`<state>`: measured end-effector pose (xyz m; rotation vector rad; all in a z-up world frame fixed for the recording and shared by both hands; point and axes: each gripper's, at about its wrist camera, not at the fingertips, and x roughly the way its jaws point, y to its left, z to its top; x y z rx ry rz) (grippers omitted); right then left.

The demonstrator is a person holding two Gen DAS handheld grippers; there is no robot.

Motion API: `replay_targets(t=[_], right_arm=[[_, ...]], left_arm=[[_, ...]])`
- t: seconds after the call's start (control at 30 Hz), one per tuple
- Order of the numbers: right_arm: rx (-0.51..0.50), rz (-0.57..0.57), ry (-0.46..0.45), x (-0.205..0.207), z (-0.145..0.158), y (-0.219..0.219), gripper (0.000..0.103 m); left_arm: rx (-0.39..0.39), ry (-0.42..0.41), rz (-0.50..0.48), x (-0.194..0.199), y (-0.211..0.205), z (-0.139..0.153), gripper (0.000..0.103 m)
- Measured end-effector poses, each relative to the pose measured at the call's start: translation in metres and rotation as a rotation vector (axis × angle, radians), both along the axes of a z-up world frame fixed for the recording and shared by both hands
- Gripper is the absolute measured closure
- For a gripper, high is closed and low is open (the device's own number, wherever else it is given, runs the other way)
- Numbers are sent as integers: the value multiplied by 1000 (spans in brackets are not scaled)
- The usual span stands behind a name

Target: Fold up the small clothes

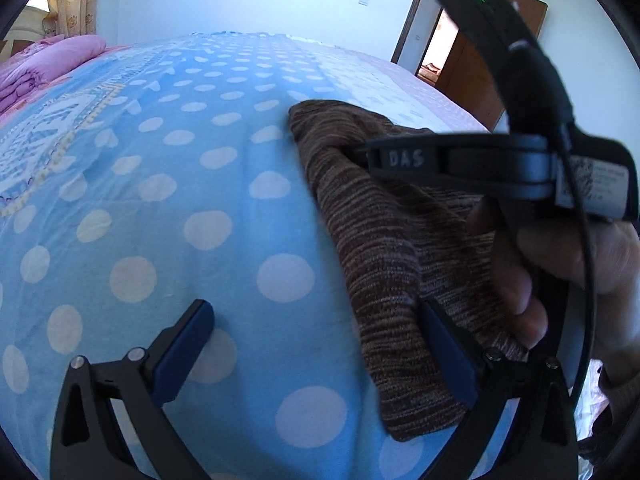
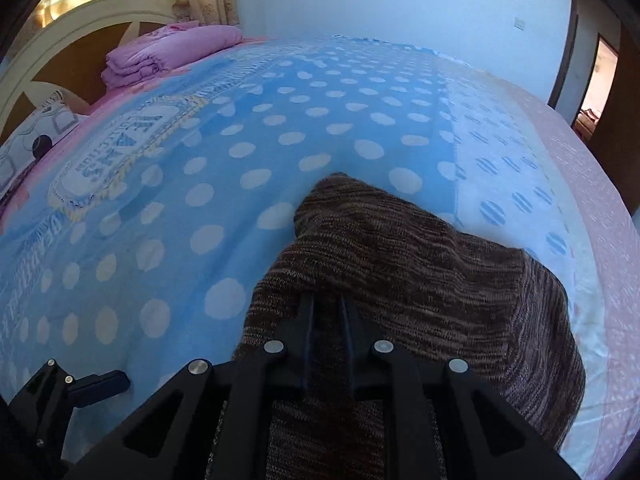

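A brown striped knit garment [image 1: 384, 240] lies on the blue dotted bedspread [image 1: 208, 184]. My left gripper [image 1: 320, 346] hovers low over its left edge, jaws wide open. One blue pad rests over the knit and the other over bare bedspread, neither pressing. My right gripper [image 2: 328, 312] is shut on a raised fold of the garment [image 2: 400, 248], which drapes away from the fingers. In the left wrist view a hand [image 1: 532, 276] holds the right gripper [image 1: 366, 156], its tip sunk in the cloth. One of the left gripper's fingers [image 2: 100, 387] shows at the lower left.
A folded pink quilt [image 2: 172, 54] lies at the head of the bed beside a white headboard [image 2: 80, 28] and a printed pillow [image 2: 36, 140]. The bedspread [image 2: 280, 128] stretches far to the left. A wooden door and doorway [image 1: 440, 52] stand beyond the bed's right edge.
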<state>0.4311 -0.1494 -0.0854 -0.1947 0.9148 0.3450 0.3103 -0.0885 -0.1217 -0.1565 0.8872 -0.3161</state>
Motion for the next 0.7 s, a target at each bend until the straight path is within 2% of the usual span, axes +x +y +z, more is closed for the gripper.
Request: replay_targets(t=[0.07,0.13,0.2,0.23,0.27,0.3,0.37,0.47,0.57,0.63,0.7], right_arm=[[25,5,-15,-6,6,-13,88],[45,-27,-59,-16,10,-23,76],[105,-62,-102,-26,15,-42,71],[141,-89,-87,-26,13,-55,65],[154,-133,-34,-21,4,-66,62],[157,-157,42,-11,-8,-73,61],[246,-133,15,-13,-2,-89,61],[330,-172,-3,-19,14,-115,61],[338,-232,16,-21,15,-143,61],[333,-252,92,-15,-1,-157,63],[336,-228,61,-17,0,-162,63]], left_arm=[[-2,-1,-2,0,0,0,0],[-1,-3,-3,-1,-1,0,0],[0,-3,-2,-2,-1,0,0],[4,-3,-2,-1,-2,-1,0],[9,-4,-3,-2,-3,-1,0],[12,-4,-5,-1,-4,-1,0],[12,-5,-8,1,-3,-1,0],[-16,-8,-9,0,1,-1,0],[-47,-13,-13,-1,4,-1,0],[-65,-9,-18,-1,5,-2,0],[-52,-7,-19,1,3,-2,0]])
